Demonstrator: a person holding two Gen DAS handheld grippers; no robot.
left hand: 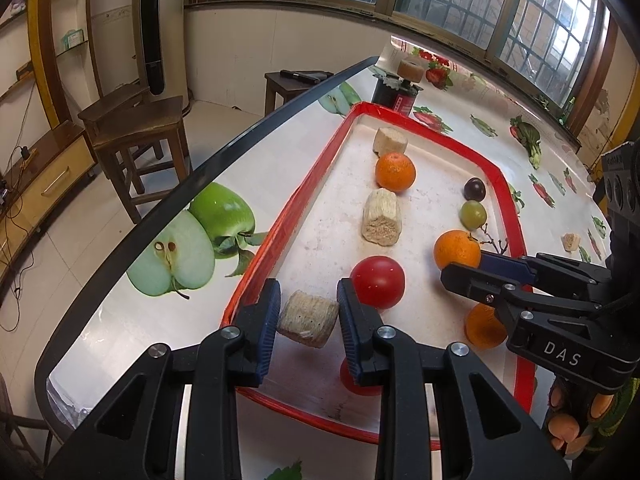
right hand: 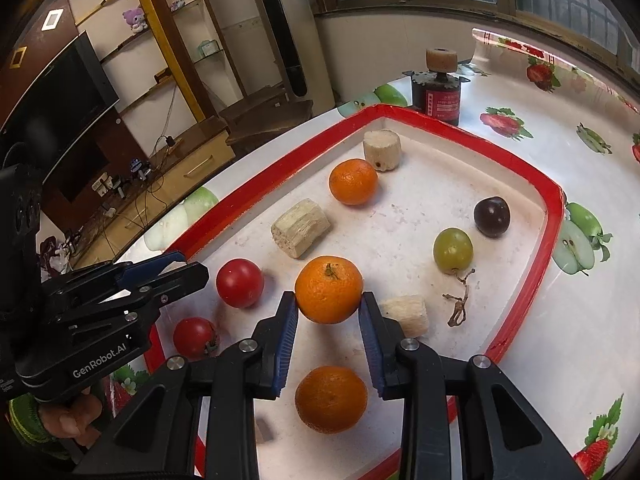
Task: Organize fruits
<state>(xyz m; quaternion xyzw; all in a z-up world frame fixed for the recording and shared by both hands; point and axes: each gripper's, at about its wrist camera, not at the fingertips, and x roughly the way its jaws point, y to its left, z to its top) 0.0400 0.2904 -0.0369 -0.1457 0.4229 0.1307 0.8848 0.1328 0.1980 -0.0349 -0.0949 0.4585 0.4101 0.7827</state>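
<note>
A red-rimmed white tray [left hand: 504,176] [right hand: 556,208] holds oranges, tomatoes, grapes and several tan sugarcane pieces. My left gripper [left hand: 308,312] is shut on a sugarcane piece [left hand: 308,320] and holds it just above the tray's near left corner. My right gripper [right hand: 329,300] is shut on an orange [right hand: 329,289], also seen in the left wrist view [left hand: 457,249]. A second orange [right hand: 331,398] lies below it. Two tomatoes [right hand: 240,282] [right hand: 195,337] lie at left. A green grape [right hand: 453,249] and a dark grape [right hand: 492,216] lie at right.
A third orange [right hand: 353,181] and two more sugarcane pieces [right hand: 300,227] [right hand: 382,149] lie farther back in the tray, another [right hand: 408,314] beside my right finger. A dry stem [right hand: 460,300] lies near the green grape. A black canister [right hand: 440,94] stands behind the tray. The table edge [left hand: 160,216] runs at left.
</note>
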